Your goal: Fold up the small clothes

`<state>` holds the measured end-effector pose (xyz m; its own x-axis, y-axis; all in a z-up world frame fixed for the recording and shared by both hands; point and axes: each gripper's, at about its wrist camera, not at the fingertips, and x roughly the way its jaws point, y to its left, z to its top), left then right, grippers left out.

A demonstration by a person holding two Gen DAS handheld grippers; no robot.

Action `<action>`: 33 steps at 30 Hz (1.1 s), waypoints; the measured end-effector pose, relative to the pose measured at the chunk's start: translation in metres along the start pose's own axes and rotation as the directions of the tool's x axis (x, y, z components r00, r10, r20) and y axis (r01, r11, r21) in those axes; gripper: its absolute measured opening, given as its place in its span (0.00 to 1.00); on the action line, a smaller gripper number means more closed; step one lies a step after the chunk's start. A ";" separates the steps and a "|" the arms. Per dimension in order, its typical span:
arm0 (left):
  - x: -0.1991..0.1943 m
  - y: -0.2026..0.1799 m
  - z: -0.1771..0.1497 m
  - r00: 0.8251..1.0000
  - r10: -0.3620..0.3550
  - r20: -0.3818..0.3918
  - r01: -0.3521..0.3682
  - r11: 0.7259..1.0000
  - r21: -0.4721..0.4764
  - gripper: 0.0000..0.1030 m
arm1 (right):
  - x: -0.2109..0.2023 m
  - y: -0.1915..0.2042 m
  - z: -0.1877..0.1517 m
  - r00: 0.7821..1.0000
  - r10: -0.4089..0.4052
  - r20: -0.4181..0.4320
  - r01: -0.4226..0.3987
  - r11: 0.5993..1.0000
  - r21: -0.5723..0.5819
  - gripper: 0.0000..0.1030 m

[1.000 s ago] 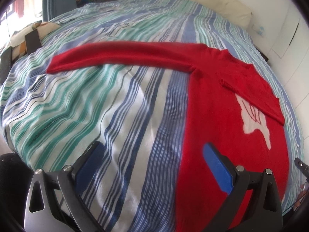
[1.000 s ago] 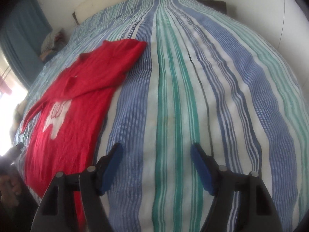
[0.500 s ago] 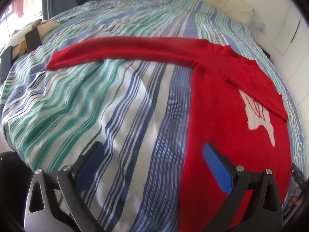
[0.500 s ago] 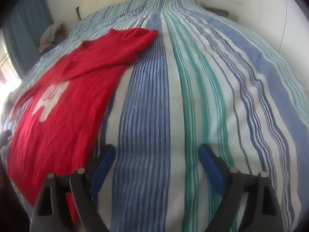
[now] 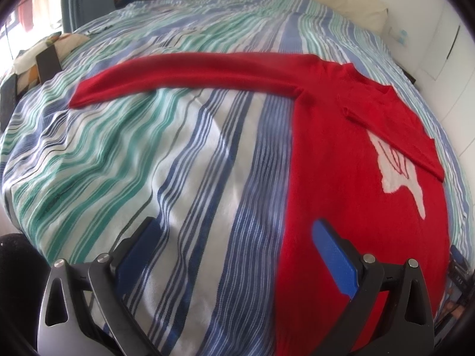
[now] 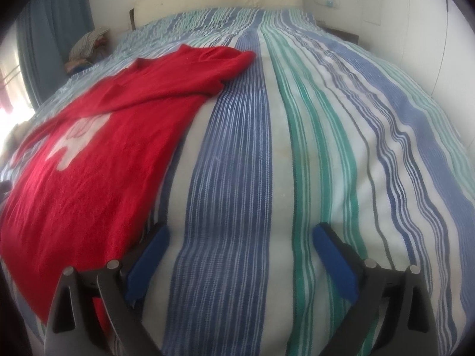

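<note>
Left wrist: red sweater (image 5: 341, 160) flat on striped bedspread (image 5: 178, 163), sleeve outstretched.

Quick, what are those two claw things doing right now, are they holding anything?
Left gripper: open, holding nothing, above the red knitted sweater.
Right gripper: open, holding nothing, above the striped bedspread.
</note>
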<state>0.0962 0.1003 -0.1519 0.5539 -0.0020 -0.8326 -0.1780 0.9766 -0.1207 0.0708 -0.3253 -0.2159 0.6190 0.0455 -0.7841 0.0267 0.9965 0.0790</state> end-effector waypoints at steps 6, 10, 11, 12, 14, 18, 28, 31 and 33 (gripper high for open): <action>-0.001 0.000 0.000 1.000 -0.005 -0.004 0.005 1.000 -0.003 0.99 | 0.000 0.001 -0.001 1.000 -0.005 0.006 0.005 1.000 -0.004 0.95; -0.006 0.008 0.013 0.997 -0.077 -0.033 0.076 0.997 -0.030 0.99 | -0.001 0.001 -0.001 1.000 -0.004 0.007 0.004 1.000 -0.004 0.95; -0.008 0.015 0.021 0.994 -0.107 -0.035 0.105 0.993 -0.055 0.99 | 0.000 0.001 -0.001 1.000 -0.004 0.006 0.004 1.000 -0.004 0.95; -0.010 0.024 0.030 0.990 -0.139 -0.036 0.136 0.987 -0.091 0.99 | 0.000 0.001 -0.001 1.000 -0.004 0.006 0.004 1.000 -0.004 0.95; -0.009 0.049 0.050 0.979 -0.199 -0.046 0.188 0.966 -0.175 0.99 | 0.000 0.001 -0.001 1.000 -0.005 0.007 0.005 1.000 -0.004 0.95; 0.003 0.111 0.081 0.961 -0.268 -0.069 0.228 0.908 -0.352 0.99 | -0.001 0.002 -0.002 1.000 -0.007 0.014 0.007 1.000 -0.007 0.95; 0.042 0.240 0.138 0.991 -0.121 -0.065 0.064 0.827 -0.558 0.96 | -0.001 0.001 -0.002 1.000 -0.006 0.015 0.006 1.000 -0.007 0.95; 0.059 0.238 0.150 0.989 -0.079 -0.125 0.012 0.883 -0.469 0.89 | 0.000 0.001 -0.002 1.000 -0.008 0.016 0.008 1.000 -0.008 0.95; 0.074 0.239 0.151 0.984 -0.068 -0.165 -0.011 0.899 -0.437 0.79 | 0.000 0.001 -0.002 1.000 -0.011 0.017 0.011 1.000 -0.010 0.95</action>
<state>0.2178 0.3657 -0.1603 0.4232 -0.1037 -0.9001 -0.5216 0.7844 -0.3357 0.0696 -0.3238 -0.2167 0.6316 0.0338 -0.7746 0.0259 0.9976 0.0647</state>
